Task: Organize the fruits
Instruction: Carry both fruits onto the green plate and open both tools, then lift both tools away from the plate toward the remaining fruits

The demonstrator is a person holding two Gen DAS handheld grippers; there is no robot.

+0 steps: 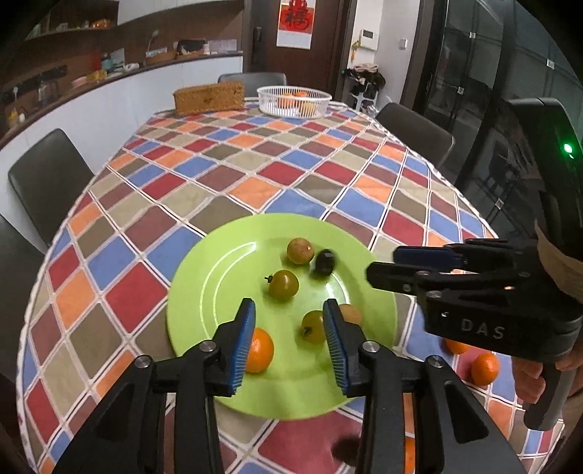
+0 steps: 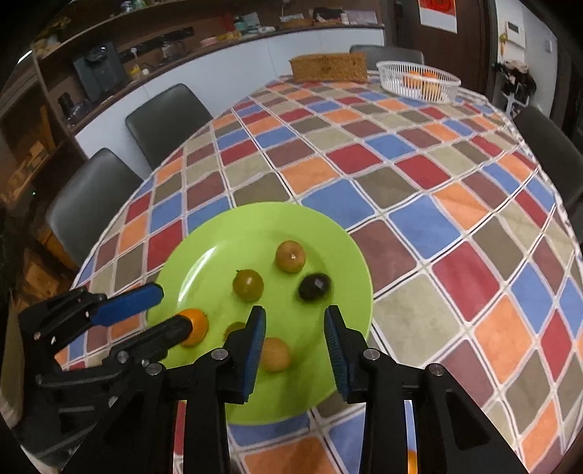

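Where left view reaches, loose oranges (image 1: 484,369) (off-plate), unseen right.

My left gripper (image 1: 288,339) hangs over the round green plate (image 1: 218,291) bearing six small fruits; white slatted basket (image 1: 293,100) sits far behind; woven box (image 1: 209,96) left of it.

A checkered tablecloth (image 1: 204,189) of red, blue, orange and tan covers the surface. At the top centre of the frame lies a woven wicker box (image 1: 209,96). Dark chairs (image 1: 45,175) stand at the left edge, and a red wall hanging (image 1: 296,18) hangs at the top.
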